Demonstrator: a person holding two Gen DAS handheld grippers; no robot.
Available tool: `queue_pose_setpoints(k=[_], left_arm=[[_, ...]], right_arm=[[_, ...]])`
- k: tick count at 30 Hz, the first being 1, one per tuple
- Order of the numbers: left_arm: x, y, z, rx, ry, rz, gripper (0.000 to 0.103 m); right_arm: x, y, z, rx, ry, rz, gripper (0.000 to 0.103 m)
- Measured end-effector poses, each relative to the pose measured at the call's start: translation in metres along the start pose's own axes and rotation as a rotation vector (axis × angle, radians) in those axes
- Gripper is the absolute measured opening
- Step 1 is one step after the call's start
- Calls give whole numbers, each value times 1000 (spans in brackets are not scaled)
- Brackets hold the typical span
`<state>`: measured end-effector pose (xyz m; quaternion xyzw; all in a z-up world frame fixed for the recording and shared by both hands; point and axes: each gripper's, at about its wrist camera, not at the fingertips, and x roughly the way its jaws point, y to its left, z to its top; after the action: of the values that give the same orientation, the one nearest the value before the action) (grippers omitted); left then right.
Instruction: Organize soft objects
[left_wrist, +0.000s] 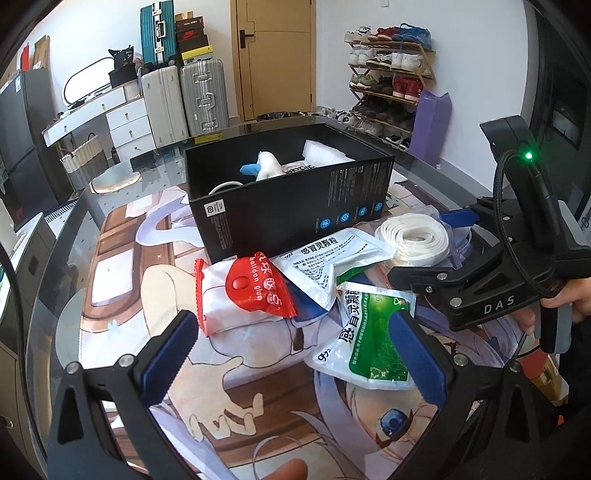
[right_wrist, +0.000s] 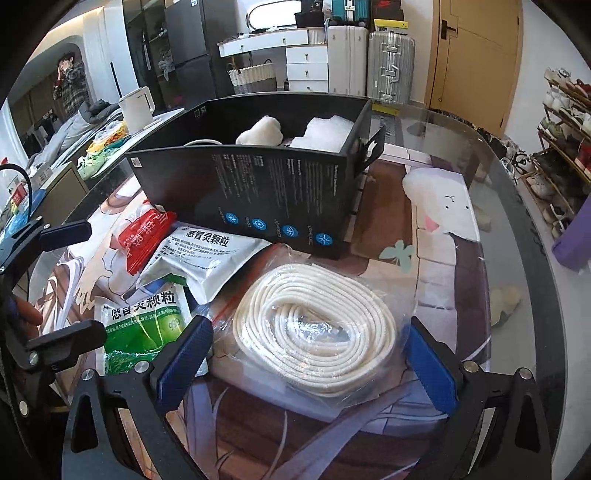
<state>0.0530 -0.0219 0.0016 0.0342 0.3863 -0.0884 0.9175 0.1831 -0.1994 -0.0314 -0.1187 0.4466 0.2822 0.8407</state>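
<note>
With both grippers spread empty, the right gripper (right_wrist: 306, 363) is set astride the bagged rope coil (right_wrist: 314, 332), near the black box (right_wrist: 258, 192), presumably for loading, while the left gripper (left_wrist: 295, 354) is held over the sachets (left_wrist: 369, 343).

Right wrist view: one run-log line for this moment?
right gripper: open, around bagged rope coil | left gripper: open, empty | black box: partly filled

Both wrist views look down closely, perhaps obliquely, sharing the black box (left_wrist: 291, 199) (right_wrist: 258, 192).
</note>
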Motion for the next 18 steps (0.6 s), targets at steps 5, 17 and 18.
queue_pose_setpoints(k=[5,17,18], left_arm=[[2,1,-1,-1,5,-1,103],[1,-1,-2,3,9,-6,103],[1,-1,-1,5,9,-8,103]], right_arm=[[2,-3,-1,2,-7,-9,102],[-3,-1,-5,-44,-21,-15,76],[-4,-1,-6,-52,-21,-12,72]])
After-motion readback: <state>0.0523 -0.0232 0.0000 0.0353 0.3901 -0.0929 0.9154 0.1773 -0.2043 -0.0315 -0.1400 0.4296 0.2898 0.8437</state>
